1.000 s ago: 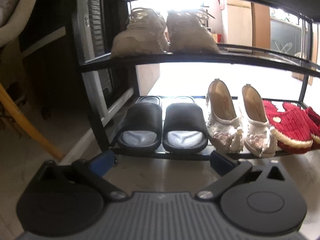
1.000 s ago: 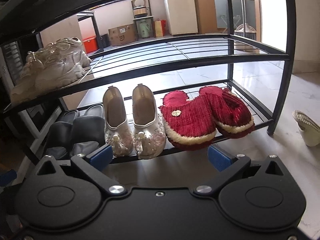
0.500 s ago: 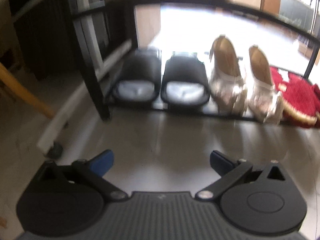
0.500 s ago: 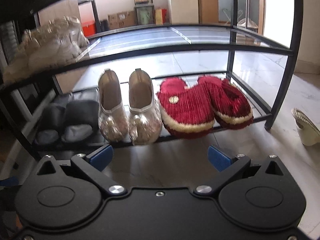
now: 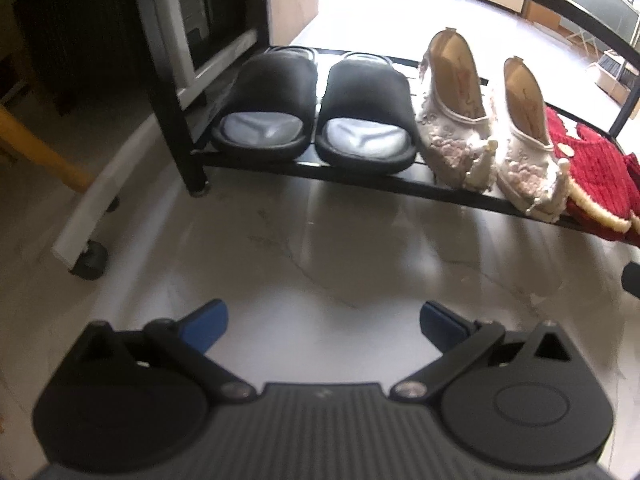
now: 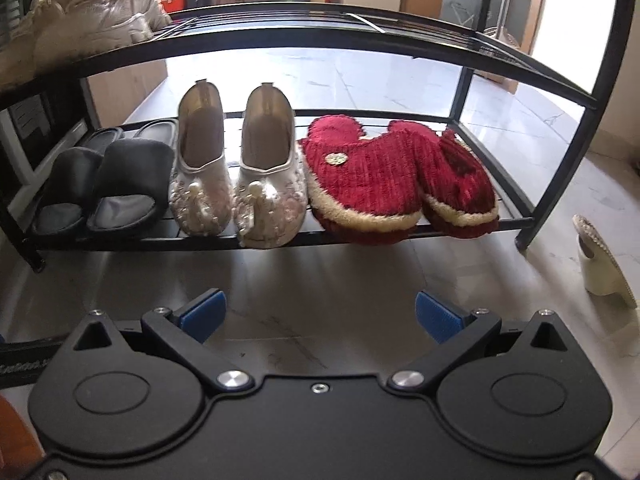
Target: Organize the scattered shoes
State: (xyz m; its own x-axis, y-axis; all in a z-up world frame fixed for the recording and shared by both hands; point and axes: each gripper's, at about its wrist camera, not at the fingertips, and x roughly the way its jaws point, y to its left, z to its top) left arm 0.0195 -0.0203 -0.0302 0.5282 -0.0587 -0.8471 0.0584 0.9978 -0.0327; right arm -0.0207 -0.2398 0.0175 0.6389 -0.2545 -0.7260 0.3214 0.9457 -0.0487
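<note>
- Left wrist view: left gripper (image 5: 322,326) above bare floor, blue fingers spread wide, gripping nothing
- On the bottom tier of the black shoe rack (image 5: 400,184): two black slides (image 5: 312,114) side by side at the left end, toes toward the camera
- Just right of them, two white beaded flats (image 5: 486,128), then red slippers (image 5: 592,168) cut off by the frame edge, count unclear here
- Right wrist view: right gripper (image 6: 320,316) also over the floor, fingers wide apart and empty
- Same bottom tier, left to right: two black slides, two white beaded flats, two red slippers with cream trim, the pairs touching or nearly so
- Upper tier, far left: beige sneakers (image 6: 76,20), apparently two, overlapping
- One cream shoe (image 6: 604,260) alone on the floor, right of the rack's leg
</note>
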